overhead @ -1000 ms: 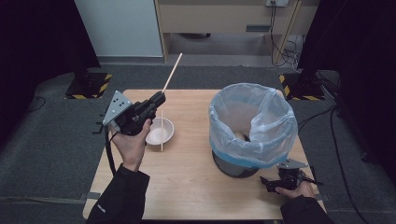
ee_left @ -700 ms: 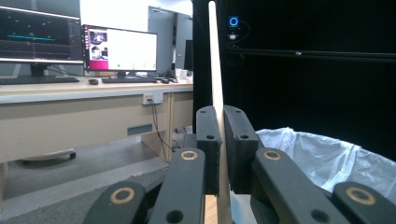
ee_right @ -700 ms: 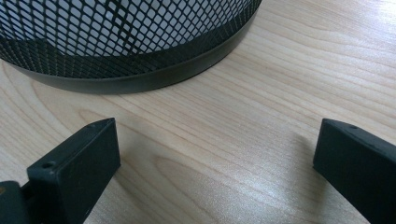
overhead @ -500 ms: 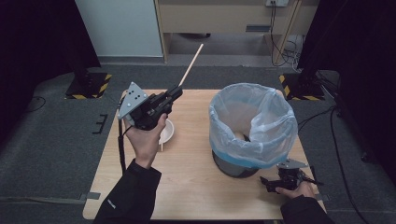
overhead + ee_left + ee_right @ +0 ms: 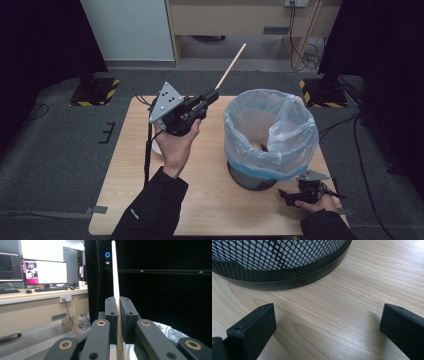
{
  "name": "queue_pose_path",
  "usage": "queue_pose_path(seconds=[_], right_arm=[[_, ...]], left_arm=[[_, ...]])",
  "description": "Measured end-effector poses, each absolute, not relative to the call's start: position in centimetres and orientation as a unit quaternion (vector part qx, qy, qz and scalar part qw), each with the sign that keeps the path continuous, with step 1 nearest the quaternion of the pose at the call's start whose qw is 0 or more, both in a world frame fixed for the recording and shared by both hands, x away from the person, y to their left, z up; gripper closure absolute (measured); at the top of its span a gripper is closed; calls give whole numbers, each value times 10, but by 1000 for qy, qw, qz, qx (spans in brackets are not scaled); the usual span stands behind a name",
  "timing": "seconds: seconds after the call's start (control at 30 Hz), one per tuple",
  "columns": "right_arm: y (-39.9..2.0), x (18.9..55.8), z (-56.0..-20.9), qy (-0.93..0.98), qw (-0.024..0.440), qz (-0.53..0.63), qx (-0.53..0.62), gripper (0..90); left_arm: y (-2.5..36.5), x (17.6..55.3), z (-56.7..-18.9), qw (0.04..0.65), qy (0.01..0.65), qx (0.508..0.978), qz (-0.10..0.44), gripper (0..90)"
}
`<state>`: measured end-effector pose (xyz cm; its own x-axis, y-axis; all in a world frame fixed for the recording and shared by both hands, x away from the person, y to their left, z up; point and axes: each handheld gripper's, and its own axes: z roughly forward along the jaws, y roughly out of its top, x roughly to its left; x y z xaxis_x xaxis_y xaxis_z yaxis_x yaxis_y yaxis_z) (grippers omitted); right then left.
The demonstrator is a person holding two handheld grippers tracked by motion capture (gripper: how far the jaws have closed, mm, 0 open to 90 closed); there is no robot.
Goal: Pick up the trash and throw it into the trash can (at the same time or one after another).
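The left gripper point(image 5: 117, 322) has its two black jaws pressed together on a pale wooden stick point(image 5: 115, 277), which runs straight up between the pads to the top of the left gripper view. In the high view the same left gripper point(image 5: 212, 96) sits in the upper middle of the frame, raised above the table point(image 5: 125, 200) in the person's left hand point(image 5: 175, 147), and the wooden stick point(image 5: 231, 66) slants from its jaws toward the upper right, its tip over the floor beyond the table's far edge.

Just to the right of the stick stands a black mesh bin point(image 5: 250, 177) lined with a translucent bluish bag point(image 5: 272, 132); the bag's raised rim is near the jaws. A sliver of a white bowl point(image 5: 156, 146) shows at the left of the hand, mostly hidden behind it.

The right gripper point(image 5: 286, 196) rests low at the lower right of the high view, at the foot of the bin. In the right gripper view its jaws stand wide apart with bare wood between them, and the bin's mesh wall point(image 5: 274, 262) fills the upper left.

Against the earlier high views, the left gripper and stick have moved rightward from above the bowl toward the bin and a little higher; the right gripper has kept its place.
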<state>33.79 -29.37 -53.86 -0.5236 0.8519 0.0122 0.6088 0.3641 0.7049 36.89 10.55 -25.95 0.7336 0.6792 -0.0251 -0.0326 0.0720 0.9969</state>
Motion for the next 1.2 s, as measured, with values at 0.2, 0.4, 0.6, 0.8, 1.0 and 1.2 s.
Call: queue_pose_path(seconds=[0.2, 0.4, 0.6, 0.8, 1.0, 1.2], right_arm=[[-294, 338, -539, 806, 181, 336, 453, 8], [-294, 338, -539, 805, 181, 336, 454, 8], [-294, 338, -539, 805, 183, 337, 452, 8], [-294, 338, -539, 805, 183, 337, 452, 8], [-294, 338, -539, 806, 183, 337, 450, 8], [-294, 338, -539, 807, 183, 337, 449, 8]], left_arm=[[87, 371, -260, 688, 246, 637, 248, 852], [64, 373, -261, 688, 233, 645, 236, 852], [42, 376, -263, 685, 223, 657, 223, 852], [27, 383, -270, 675, 224, 670, 211, 852], [17, 392, -275, 660, 228, 685, 208, 851], [16, 402, -281, 658, 235, 691, 183, 723]])
